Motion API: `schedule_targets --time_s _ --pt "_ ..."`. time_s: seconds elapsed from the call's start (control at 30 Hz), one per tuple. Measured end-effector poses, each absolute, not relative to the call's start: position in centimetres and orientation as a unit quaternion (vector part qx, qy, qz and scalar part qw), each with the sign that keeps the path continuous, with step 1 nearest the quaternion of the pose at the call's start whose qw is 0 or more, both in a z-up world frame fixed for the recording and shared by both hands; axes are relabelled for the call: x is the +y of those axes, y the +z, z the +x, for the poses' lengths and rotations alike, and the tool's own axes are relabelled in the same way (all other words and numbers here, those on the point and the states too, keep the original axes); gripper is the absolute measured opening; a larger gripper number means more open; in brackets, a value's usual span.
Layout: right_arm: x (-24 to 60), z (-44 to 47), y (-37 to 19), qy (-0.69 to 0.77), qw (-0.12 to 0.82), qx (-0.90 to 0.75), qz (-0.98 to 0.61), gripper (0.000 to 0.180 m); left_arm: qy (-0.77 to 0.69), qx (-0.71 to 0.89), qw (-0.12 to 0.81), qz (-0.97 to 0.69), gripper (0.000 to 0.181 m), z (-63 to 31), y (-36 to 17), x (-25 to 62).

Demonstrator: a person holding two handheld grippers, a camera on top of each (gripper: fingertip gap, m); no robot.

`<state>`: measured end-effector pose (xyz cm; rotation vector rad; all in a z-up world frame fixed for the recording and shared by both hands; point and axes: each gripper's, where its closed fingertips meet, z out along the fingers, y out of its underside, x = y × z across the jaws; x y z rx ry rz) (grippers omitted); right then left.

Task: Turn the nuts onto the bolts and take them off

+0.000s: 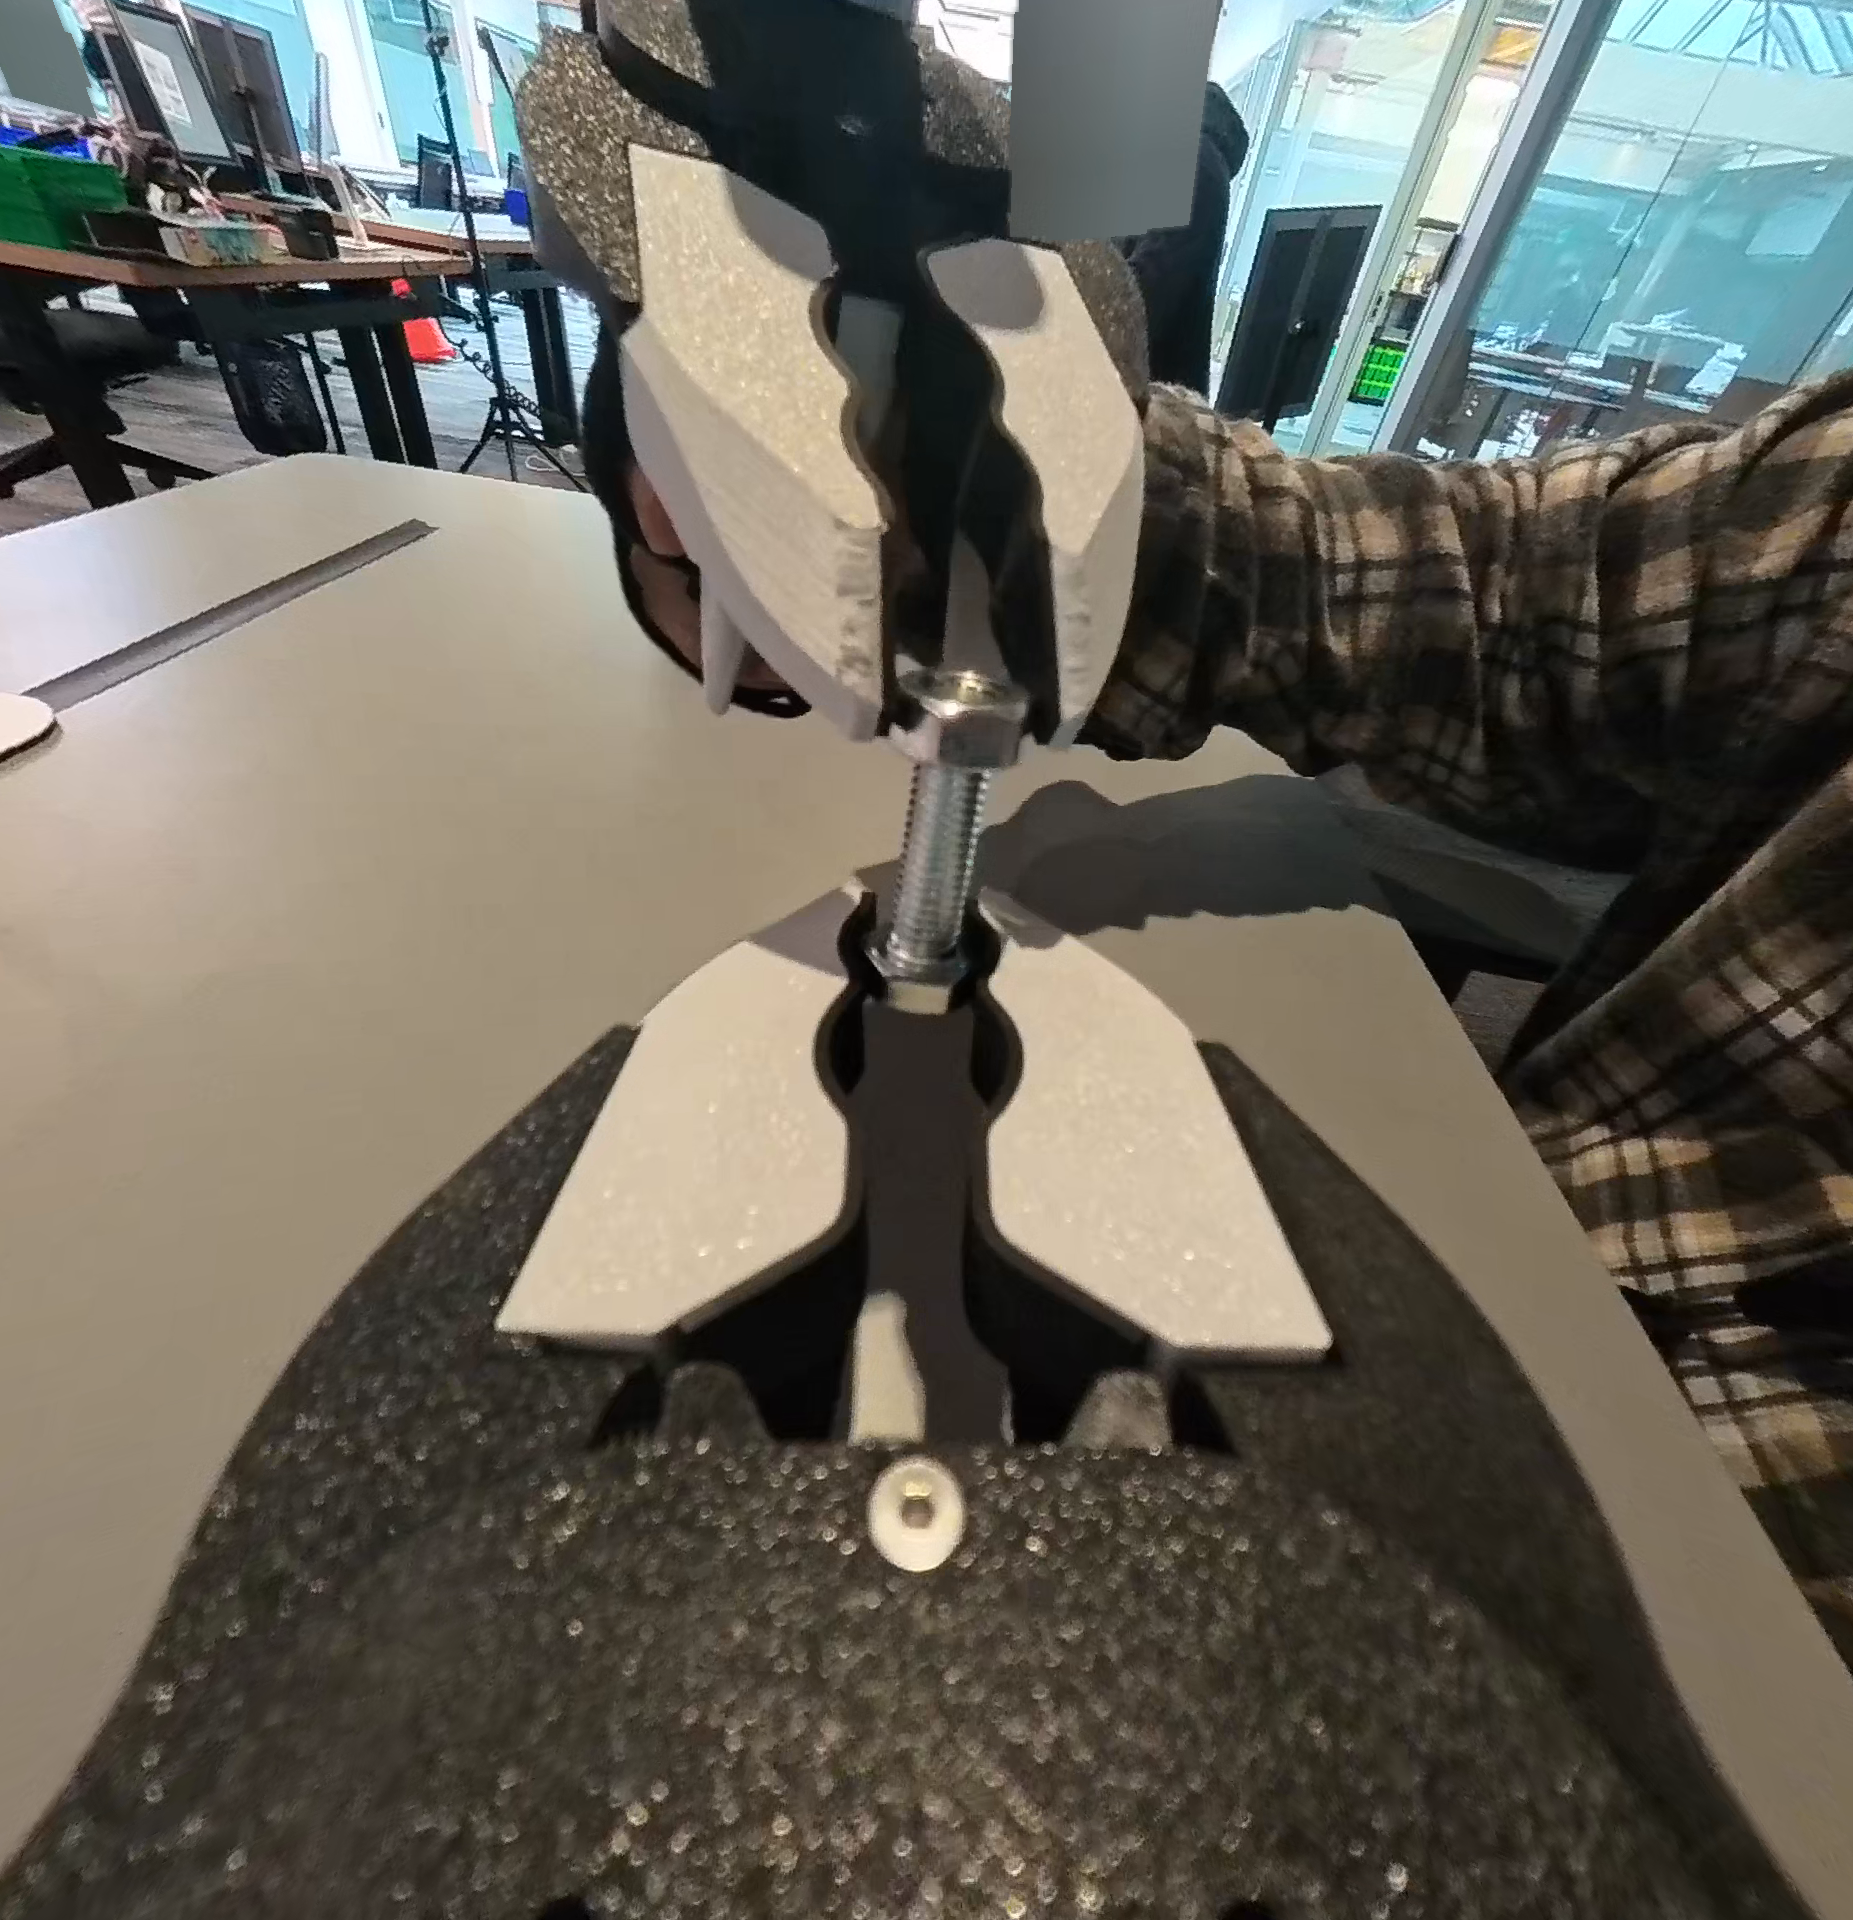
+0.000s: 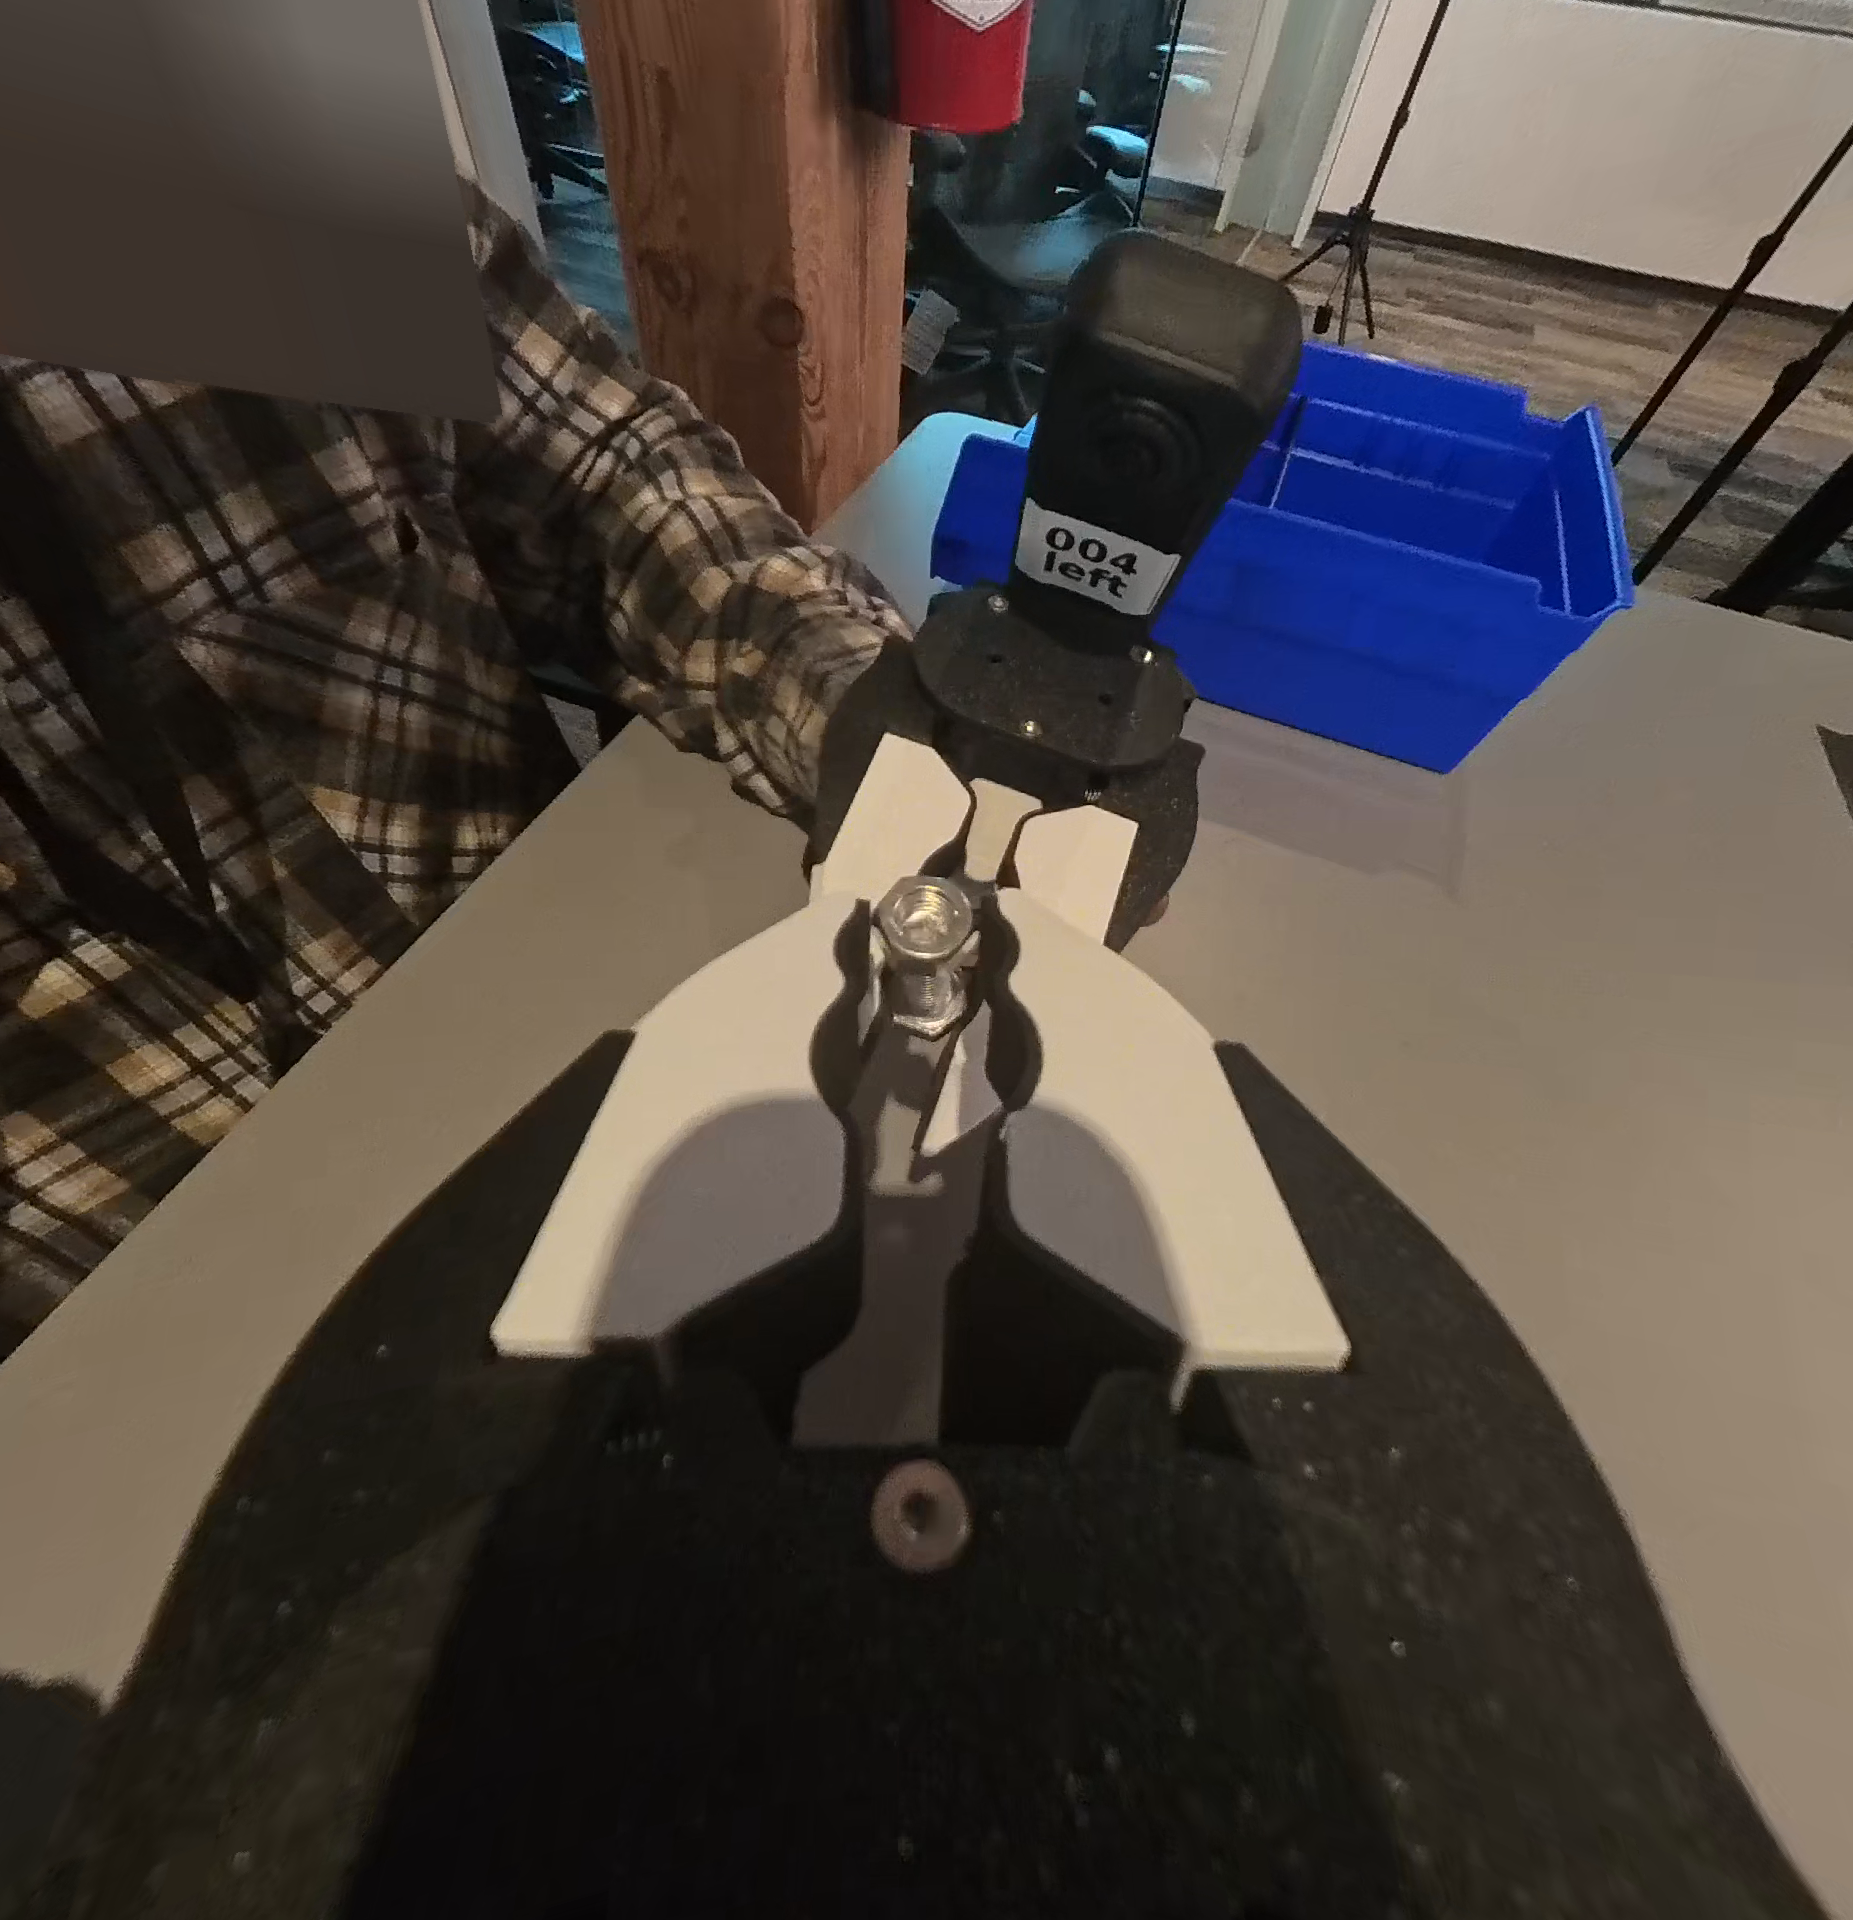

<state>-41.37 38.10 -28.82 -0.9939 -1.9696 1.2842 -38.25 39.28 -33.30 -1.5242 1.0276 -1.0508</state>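
Nearest the left wrist camera, the left gripper (image 1: 917,961) had its two white fingers (image 1: 693,1153) closed on the hexagonal head of one bolt (image 1: 920,868), which stood upright above the grey table (image 1: 278,831). One nut (image 1: 966,727) sat at the top of the threaded shank, and the right gripper (image 1: 958,717), reaching down from above, pinched that nut between its two white fingers (image 1: 766,416).

From the right wrist camera the same stack appeared end on: nut (image 2: 924,925) uppermost, bolt (image 2: 927,997) beneath it, the right gripper (image 2: 927,940) clamped at the nut, and the left gripper (image 2: 979,883) below with its jaws drawn in around the bolt's lower end. How far the nut was threaded could not be judged from this foreshortened angle, though the left view showed most of the thread bare below it.

One blue bin (image 2: 1400,582) rested on the far part of the table (image 2: 1524,1039). Two plaid sleeves were visible, one (image 1: 1421,582) behind the right gripper and one (image 2: 693,582) leading to the left gripper.
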Motion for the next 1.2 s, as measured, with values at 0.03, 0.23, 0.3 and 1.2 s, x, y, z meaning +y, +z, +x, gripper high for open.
schedule_targets --time_s 0.03,0.23,0.3,1.2 --pt "38.1 -41.3 -28.7 0.482 0.29 -0.738 -0.373 0.02 -0.432 0.422 0.491 -0.628 0.015 -38.3 -33.3 39.3" --pt "38.0 -41.4 -28.3 0.488 0.293 -0.731 -0.376 0.024 -0.433 0.419 0.493 -0.628 0.015 -38.3 -33.2 39.3" --pt "38.1 -41.6 -28.3 0.491 0.294 -0.726 -0.381 0.031 -0.432 0.418 0.494 -0.629 0.015 -38.3 -33.2 39.4" --pt "43.4 -43.8 -26.5 0.479 0.498 -0.455 -0.562 0.114 -0.417 0.336 0.591 -0.603 0.015 -39.9 -30.3 40.8"
